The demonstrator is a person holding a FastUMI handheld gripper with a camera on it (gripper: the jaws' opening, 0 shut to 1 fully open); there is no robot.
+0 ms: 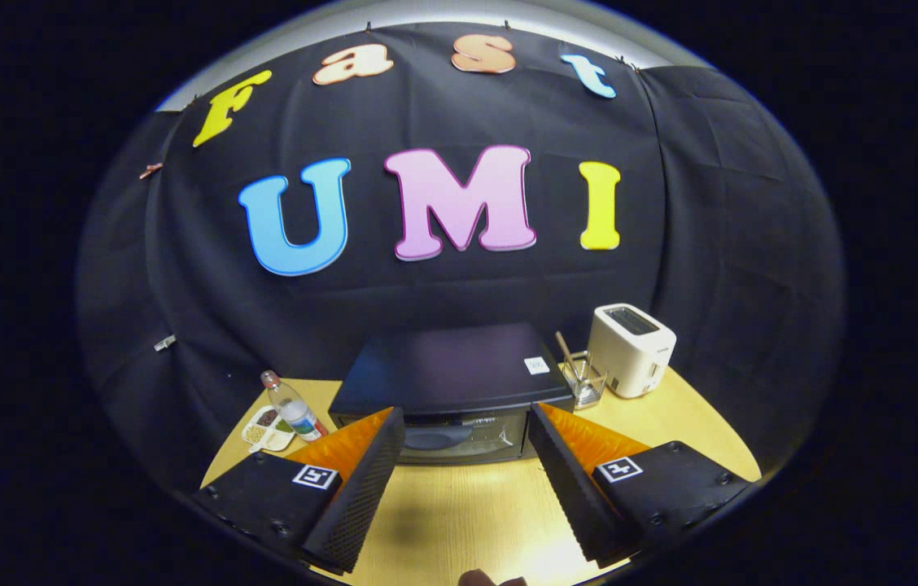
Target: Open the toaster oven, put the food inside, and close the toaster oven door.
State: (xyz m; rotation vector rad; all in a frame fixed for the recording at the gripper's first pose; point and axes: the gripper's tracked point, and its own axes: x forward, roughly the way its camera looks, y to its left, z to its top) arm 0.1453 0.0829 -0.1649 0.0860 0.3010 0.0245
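A black toaster oven (452,370) stands on the wooden table (467,513) against the back wall. Its glass door (459,438) faces me and looks closed, with a dark handle across its top. My gripper (465,427) hovers above the table in front of the oven, its two black fingers spread wide to either side of the door. Nothing sits between the fingers, and they are apart from the oven.
A white pop-up toaster (631,348) stands right of the oven, with a clear glass holding a stick (583,376) between them. Left of the oven are a plastic bottle (293,405) and a white divided dish of food (268,428). Bare table lies before the oven.
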